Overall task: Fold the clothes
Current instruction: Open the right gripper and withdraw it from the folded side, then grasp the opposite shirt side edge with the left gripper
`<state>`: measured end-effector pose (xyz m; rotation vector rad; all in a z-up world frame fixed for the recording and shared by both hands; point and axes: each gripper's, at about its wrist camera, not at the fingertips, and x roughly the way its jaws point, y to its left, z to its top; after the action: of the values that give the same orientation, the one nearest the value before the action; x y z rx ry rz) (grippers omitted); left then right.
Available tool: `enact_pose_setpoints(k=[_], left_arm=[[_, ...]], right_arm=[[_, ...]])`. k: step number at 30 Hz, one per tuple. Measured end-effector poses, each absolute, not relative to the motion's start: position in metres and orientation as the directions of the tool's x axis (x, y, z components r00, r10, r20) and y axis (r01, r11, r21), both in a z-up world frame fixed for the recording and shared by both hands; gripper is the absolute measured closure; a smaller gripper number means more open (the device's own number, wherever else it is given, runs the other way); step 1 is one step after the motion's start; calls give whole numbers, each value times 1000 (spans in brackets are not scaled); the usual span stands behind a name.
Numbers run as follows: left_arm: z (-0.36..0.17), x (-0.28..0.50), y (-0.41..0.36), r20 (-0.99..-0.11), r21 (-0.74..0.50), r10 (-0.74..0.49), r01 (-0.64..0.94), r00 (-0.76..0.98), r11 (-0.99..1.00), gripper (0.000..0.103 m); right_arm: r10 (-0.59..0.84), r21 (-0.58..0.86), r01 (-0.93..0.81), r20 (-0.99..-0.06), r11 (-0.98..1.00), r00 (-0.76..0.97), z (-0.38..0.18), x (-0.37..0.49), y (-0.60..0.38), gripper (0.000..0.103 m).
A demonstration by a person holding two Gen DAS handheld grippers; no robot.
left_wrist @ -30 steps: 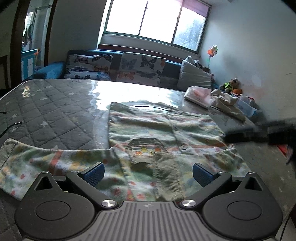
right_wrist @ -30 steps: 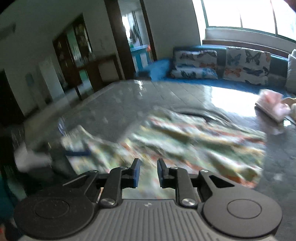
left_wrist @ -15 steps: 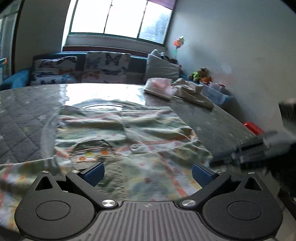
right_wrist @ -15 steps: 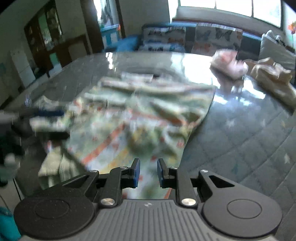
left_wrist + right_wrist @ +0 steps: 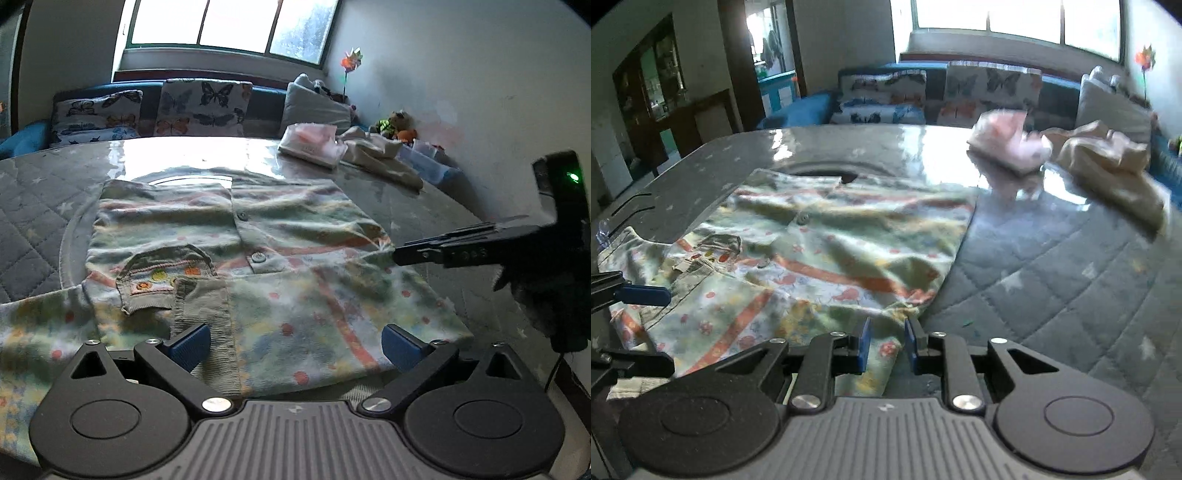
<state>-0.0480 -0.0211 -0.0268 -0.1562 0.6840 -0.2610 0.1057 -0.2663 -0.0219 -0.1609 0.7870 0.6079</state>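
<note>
The shirt (image 5: 258,258) lies flat on the quilted table (image 5: 1052,266), buttoned front up, its long axis running away from me toward the window, collar end at the near edge under my tools. My left gripper (image 5: 295,343) hangs over that near edge with its fingers spread wide, nothing between them, the ribbed collar strip just ahead of the left finger. My right gripper (image 5: 886,345) is at the shirt's right side edge, fingers nearly together with a fold of the hem cloth between them; I cannot tell whether they actually pinch it. I judge the right one is nearer to what must be lifted, to carry that side leftward across the buttons. I can read no brand or writing anywhere.
</note>
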Motion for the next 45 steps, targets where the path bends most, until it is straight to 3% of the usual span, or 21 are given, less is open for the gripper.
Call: enact_pose_setpoints(k=[4, 9, 15, 23, 28, 33, 39, 45], left_arm=[[-31, -48, -18, -611, -233, -289, 181, 737, 955, 3], [-30, -53, -12, -606, -246, -284, 164, 743, 955, 4], [-16, -78, 15, -573, -244, -220, 92, 789, 965, 3], [-9, -115, 78, -574, -211, 7, -157, 819, 965, 2], [-11, -131, 118, -582, -172, 166, -320, 796, 932, 3], [-11, -141, 155, -576, -143, 321, -479, 752, 866, 3], [-18, -138, 192, -594, -148, 443, -633, 671, 760, 12], [-25, -130, 211, -624, -164, 472, -695, 623, 700, 26]], right_arm=[[501, 98, -623, -696, 776, 514, -17, 89, -260, 68], [499, 94, -645, -721, 759, 482, -26, 76, -251, 64], [570, 99, -711, -679, 696, 462, -11, 58, -226, 62], [651, 81, -819, -653, 568, 386, -13, 43, -169, 65], [619, 72, -831, -704, 551, 349, -30, 42, -152, 65], [634, 90, -826, -689, 556, 351, -24, 42, -159, 65], [645, 93, -826, -675, 556, 358, -14, 40, -167, 65], [651, 91, -824, -664, 559, 368, -9, 35, -175, 65]])
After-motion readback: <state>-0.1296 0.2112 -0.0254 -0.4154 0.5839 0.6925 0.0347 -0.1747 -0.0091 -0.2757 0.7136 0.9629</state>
